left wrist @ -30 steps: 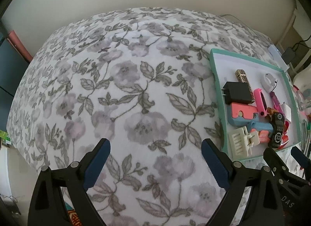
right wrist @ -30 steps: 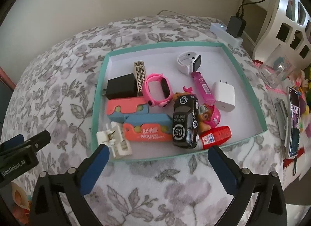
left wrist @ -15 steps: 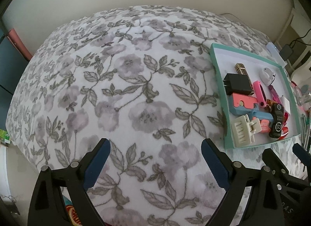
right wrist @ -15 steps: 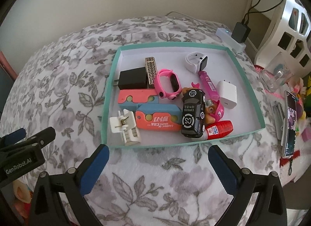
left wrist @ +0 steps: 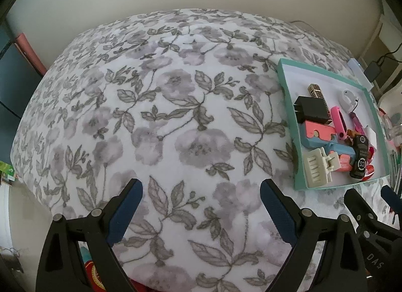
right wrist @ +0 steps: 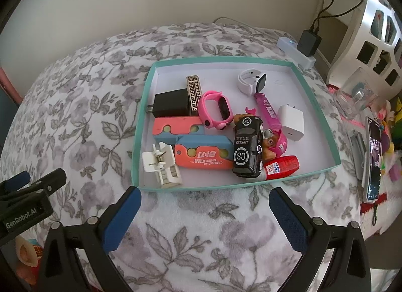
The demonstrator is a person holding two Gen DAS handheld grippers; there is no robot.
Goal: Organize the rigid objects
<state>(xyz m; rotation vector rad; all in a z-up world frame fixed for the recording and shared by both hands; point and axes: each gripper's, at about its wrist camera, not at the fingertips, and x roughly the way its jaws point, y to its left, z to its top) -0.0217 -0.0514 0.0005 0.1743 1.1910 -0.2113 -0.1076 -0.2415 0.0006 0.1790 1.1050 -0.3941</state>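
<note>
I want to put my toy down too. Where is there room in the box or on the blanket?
In the teal box, the far strip behind the white watch is bare. The near middle is crowded around the black toy car. The flowery blanket left of the box is wide open.

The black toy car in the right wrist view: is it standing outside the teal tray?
No, the black toy car lies inside the teal tray.

Both grippers: black plastic frames, blue ribbed finger pads (right wrist: 120, 219), silver screws (right wrist: 91, 220). Left gripper (right wrist: 27, 199) lower left, white "GenRobot.AI" label.
</note>
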